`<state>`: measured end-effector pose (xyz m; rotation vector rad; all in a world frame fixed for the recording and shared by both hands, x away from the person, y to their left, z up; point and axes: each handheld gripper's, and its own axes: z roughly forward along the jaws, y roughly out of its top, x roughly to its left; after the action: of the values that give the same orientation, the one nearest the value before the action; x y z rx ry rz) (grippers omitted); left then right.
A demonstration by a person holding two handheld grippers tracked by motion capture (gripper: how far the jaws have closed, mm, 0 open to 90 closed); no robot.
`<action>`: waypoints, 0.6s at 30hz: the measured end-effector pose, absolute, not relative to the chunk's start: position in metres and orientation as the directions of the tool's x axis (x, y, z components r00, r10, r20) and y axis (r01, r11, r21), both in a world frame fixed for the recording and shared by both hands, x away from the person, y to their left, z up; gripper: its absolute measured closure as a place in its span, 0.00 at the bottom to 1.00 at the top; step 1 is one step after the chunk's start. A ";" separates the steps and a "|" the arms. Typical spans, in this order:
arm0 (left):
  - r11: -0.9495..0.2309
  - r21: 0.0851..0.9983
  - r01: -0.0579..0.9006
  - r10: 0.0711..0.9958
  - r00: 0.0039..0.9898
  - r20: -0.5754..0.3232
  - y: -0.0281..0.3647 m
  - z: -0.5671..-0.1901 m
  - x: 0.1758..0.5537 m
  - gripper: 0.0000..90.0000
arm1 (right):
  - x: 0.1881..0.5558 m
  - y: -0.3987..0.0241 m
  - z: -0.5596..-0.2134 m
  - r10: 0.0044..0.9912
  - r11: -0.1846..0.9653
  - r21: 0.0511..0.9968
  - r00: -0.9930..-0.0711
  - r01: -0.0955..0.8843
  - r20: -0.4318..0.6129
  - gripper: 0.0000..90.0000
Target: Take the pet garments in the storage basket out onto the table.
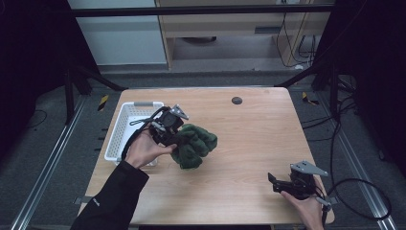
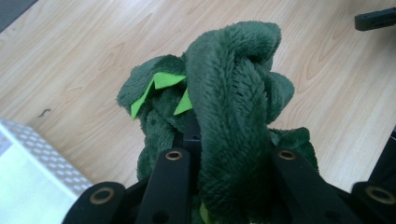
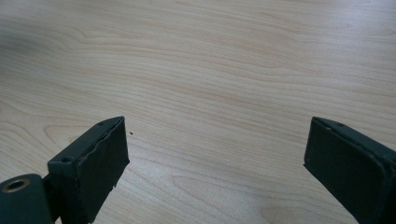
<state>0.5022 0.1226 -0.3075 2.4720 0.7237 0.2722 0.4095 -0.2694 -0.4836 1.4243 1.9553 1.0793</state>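
**At centre-left of the high view: left claw pinching green plush**

Between the jaws of the left claw (image 2: pixel 219 163) sits a thick fold of the dark green plush cloth (image 2: pixel 224 107); jaws pressed onto it, fabric bulging up and over them in the left gripper view. Bright green patches (image 2: pixel 163 84) show on the cloth at upper left of the bundle. In the high view the left claw (image 1: pixel 178 138) is at centre-left, the cloth (image 1: pixel 194 145) bunched just right of it on the tabletop (image 1: pixel 249 139); lifted or resting, cannot tell. Left hand (image 1: pixel 143 149) wraps the gripper body; dark sleeve (image 1: pixel 112 199) enters from lower left.

White perforated basket (image 1: pixel 125 125) sits just left of the left claw, at the tabletop's left edge; its corner (image 2: pixel 32 168) shows at lower left of the left gripper view.

Right claw (image 3: pixel 215 158): jaws spread wide, bare wood between them. In the high view it (image 1: pixel 274 182) is at lower right, well apart from the cloth, held by the right hand (image 1: pixel 306 206).

Small dark round spot (image 1: pixel 236 100) near the tabletop's far edge.
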 end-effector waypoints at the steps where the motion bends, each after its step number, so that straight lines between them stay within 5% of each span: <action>1: -0.710 0.554 0.435 0.545 0.837 0.043 0.120 -0.308 0.502 0.85 | 0.410 -0.270 -0.484 0.939 0.147 0.821 -0.338 0.551 0.059 0.07; 18: -0.740 0.514 0.434 0.520 0.854 0.029 0.092 -0.335 0.511 0.85 | 0.409 -0.270 -0.483 0.940 0.143 0.824 -0.337 0.548 0.060 0.07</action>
<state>0.5111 0.0918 -0.3354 2.5246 0.6977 0.2322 0.4094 -0.2702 -0.4832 1.4192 1.9494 1.0824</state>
